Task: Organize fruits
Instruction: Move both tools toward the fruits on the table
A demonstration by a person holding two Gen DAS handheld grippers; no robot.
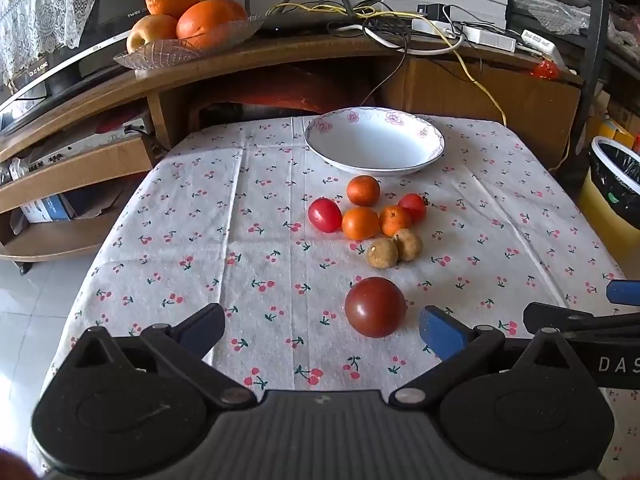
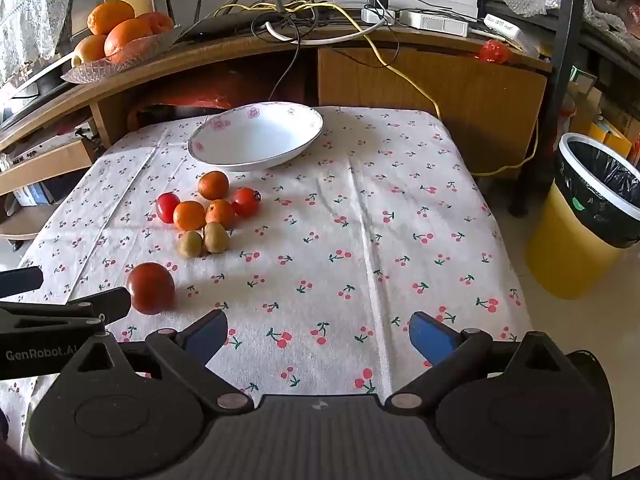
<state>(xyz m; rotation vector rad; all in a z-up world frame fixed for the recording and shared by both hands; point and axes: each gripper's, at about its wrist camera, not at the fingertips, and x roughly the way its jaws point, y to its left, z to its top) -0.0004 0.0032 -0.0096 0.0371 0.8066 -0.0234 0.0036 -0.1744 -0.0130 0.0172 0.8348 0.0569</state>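
Fruits [image 1: 370, 220] are lying clustered on the cloth [image 1: 200, 240] just before the empty bowl [image 1: 374, 142] | dark tomato [image 1: 375, 307], possibly a plum, is sitting nearest you | you are holding left gripper [image 1: 322, 330] and right gripper [image 2: 318, 332] spread wide, gripping nothing.

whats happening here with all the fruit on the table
A person holds two handheld grippers over a table with a cherry-print cloth, set to sort fruit. Both the left gripper and the right gripper have their jaws open and hold nothing. The white bowl at the far side is empty. The small fruits lie in a loose cluster just in front of it, and a larger dark red tomato sits alone, nearest the left gripper.
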